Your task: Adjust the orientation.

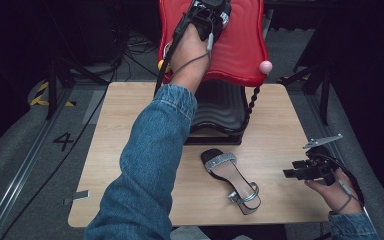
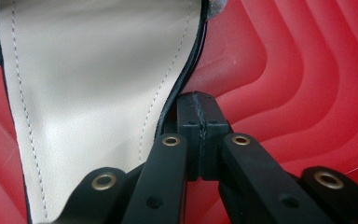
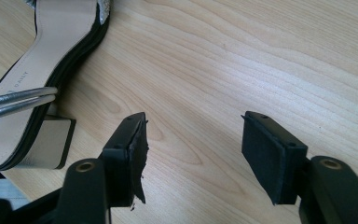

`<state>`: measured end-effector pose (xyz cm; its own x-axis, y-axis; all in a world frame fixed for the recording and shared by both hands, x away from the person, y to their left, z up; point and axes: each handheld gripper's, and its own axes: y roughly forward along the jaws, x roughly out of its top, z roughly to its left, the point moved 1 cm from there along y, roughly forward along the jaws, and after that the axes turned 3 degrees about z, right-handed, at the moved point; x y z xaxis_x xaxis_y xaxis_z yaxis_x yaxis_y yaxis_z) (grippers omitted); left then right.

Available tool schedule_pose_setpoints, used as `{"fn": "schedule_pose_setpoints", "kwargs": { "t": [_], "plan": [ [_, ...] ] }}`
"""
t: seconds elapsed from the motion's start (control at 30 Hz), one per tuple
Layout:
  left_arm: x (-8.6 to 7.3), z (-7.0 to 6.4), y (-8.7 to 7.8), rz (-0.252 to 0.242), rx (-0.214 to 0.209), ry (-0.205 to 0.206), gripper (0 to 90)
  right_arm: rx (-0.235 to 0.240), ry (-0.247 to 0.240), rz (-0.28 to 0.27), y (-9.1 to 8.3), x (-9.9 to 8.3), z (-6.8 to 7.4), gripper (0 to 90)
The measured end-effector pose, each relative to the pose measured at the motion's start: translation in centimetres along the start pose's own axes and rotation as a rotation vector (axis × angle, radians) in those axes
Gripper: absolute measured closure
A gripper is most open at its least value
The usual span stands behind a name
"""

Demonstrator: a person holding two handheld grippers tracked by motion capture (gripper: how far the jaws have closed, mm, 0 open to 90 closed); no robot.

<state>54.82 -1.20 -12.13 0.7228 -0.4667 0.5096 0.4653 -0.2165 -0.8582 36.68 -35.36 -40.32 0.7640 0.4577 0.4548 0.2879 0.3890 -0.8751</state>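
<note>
Sandal [image 2: 88, 98] lies just left of the closed left gripper [image 2: 198, 116].

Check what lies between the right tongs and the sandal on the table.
Bare wooden table separates the right tongs from the sandal, as the high view shows.

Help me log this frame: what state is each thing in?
Left tool: shut, beside the shelf sandal's edge.
Right tool: open, holding nothing, over the table.
Shelf sandal: lying on the red shelf.
Table sandal: resting sole-down, untouched.
</note>
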Motion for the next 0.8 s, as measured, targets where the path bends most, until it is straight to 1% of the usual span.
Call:
{"fn": "schedule_pose_setpoints", "kwargs": {
  "t": [0.07, 0.1, 0.17, 0.27, 0.33, 0.4, 0.47, 0.53, 0.6, 0.63, 0.73, 0.8],
  "plan": [
    [0.0, 0.0, 0.0, -0.002, 0.014, 0.013, 90.0, -0.001, 0.002, 0.001, 0.0, 0.0, 0.0, 41.2],
    [0.0, 0.0, 0.0, -0.012, 0.017, 0.011, 90.0, 0.000, 0.003, 0.000, 0.0, 0.0, 0.0, 41.3],
    [-0.1, 0.4, -0.1, -0.037, 0.021, -0.009, 90.0, 0.002, 0.004, 0.005, 0.0, -0.1, 0.1, 41.3],
    [-0.2, 1.2, -0.3, -0.049, 0.021, -0.040, 90.0, -0.002, 0.000, 0.001, 0.0, -0.1, 0.1, 41.3],
    [-0.2, 1.5, -0.4, -0.051, 0.025, -0.054, 90.0, -0.001, 0.004, 0.001, -0.1, -0.1, 0.0, 41.2],
    [-0.3, 1.6, -0.4, -0.045, 0.030, -0.057, 90.0, 0.000, 0.009, 0.004, 0.0, -0.2, -0.1, 41.2],
    [-0.3, 1.5, -0.5, -0.046, 0.032, -0.046, 89.9, 0.000, 0.004, 0.003, 0.0, -0.1, -0.1, 41.2],
    [-0.4, 1.3, -0.7, -0.060, 0.011, -0.032, 88.6, 0.002, 0.001, 0.006, 0.1, -0.1, 0.1, 41.1],
    [-0.5, 1.0, -1.0, -0.068, -0.019, -0.019, 82.4, 0.000, -0.003, 0.008, 0.1, 0.0, 0.1, 41.2],
    [-0.5, 0.8, -1.2, -0.074, -0.023, -0.015, 79.8, 0.000, -0.003, 0.005, 0.1, 0.0, 0.1, 41.1],
    [-0.7, 0.2, -1.9, -0.089, -0.038, 0.003, 75.7, 0.002, -0.008, 0.005, 0.2, 0.2, 0.3, 41.1],
    [-0.8, -0.1, -2.3, -0.089, -0.038, 0.014, 72.5, 0.002, -0.012, 0.006, 0.3, 0.4, 0.5, 41.1]
  ]
}}
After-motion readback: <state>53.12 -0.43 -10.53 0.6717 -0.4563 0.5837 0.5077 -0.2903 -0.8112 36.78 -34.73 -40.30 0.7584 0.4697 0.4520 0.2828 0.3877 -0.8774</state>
